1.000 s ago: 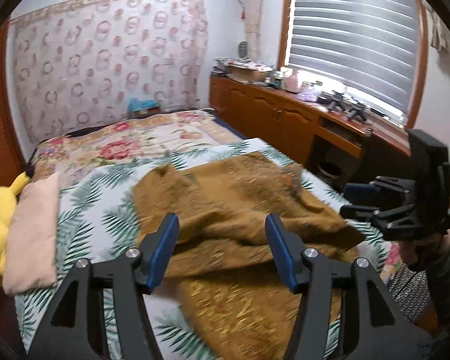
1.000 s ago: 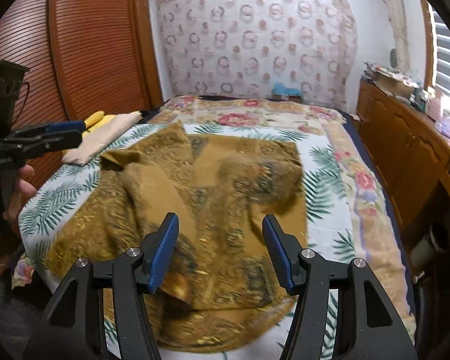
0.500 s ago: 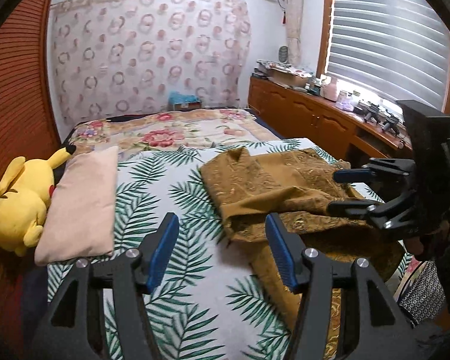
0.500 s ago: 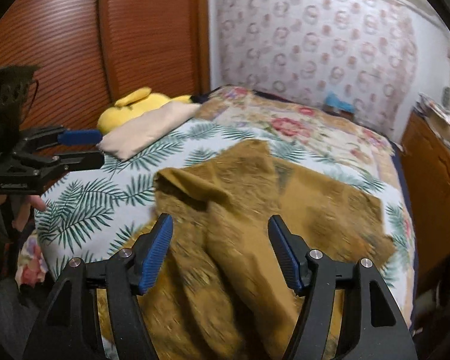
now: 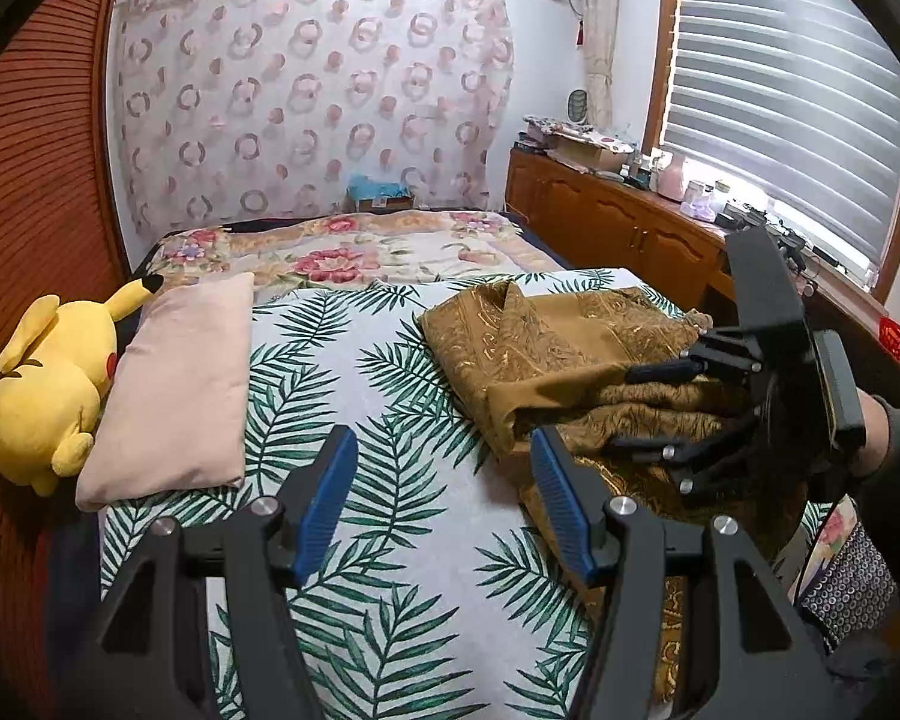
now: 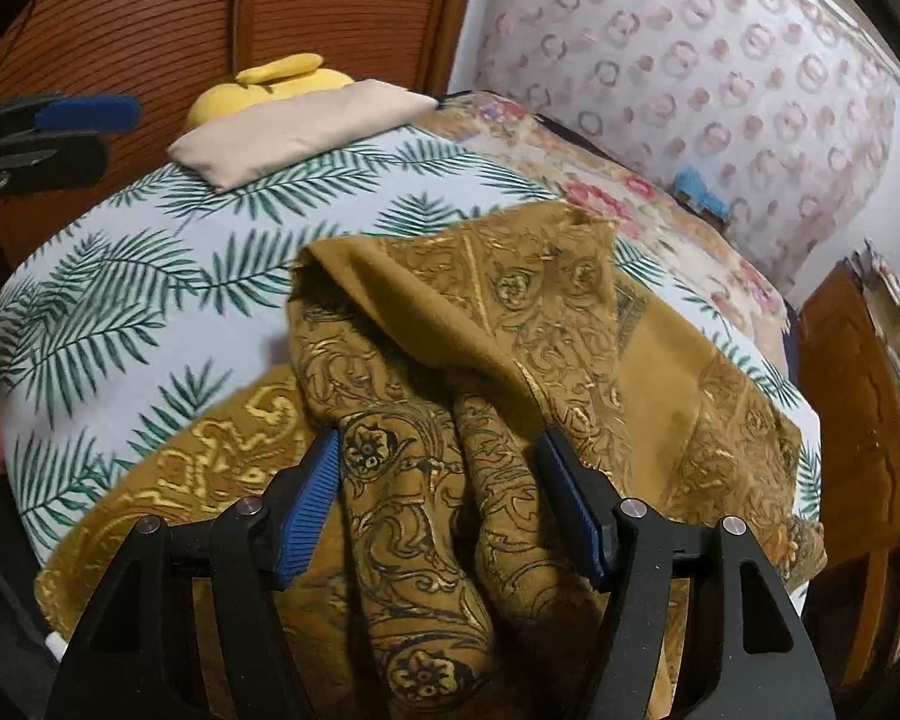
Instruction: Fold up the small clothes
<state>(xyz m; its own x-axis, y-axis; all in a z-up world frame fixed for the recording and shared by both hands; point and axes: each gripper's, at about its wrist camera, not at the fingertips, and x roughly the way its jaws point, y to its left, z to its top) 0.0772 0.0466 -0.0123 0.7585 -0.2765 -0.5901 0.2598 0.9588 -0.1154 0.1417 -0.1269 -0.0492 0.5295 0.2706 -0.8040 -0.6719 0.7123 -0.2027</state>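
Now, setting: we see a bed (image 5: 390, 540) covered by a white sheet printed with green palm leaves, in a bedroom with a wooden wardrobe on one side and a window with blinds on the other
Garment: a mustard-gold patterned cloth (image 6: 510, 330) lies bunched on the bed's near right part, one layer turned over on itself and an edge hanging off the near side
Right gripper: our right gripper (image 6: 441, 504) is pushed into the cloth, a thick roll of fabric lying between its blue pads (image 6: 312, 504); the jaws stand apart and are not yet pinching, though the left pad looks to be touching the roll
Left gripper: our left gripper (image 5: 444, 498) hovers above bare sheet, just left of the cloth, jaws wide apart and holding nothing
Other things: a pale pink pillow (image 5: 174, 384) and a yellow plush toy (image 5: 48, 384) rest at the far left edge of the bed, well apart from the cloth
Step in hand: we judge this to be the gathering of a cloth edge ahead of a fold; the garment is still rumpled, so the task looks to be early
Next move: we would close the right jaws on a single edge, not the whole roll, and bring the left gripper across to a matching corner so the cloth can be drawn flat
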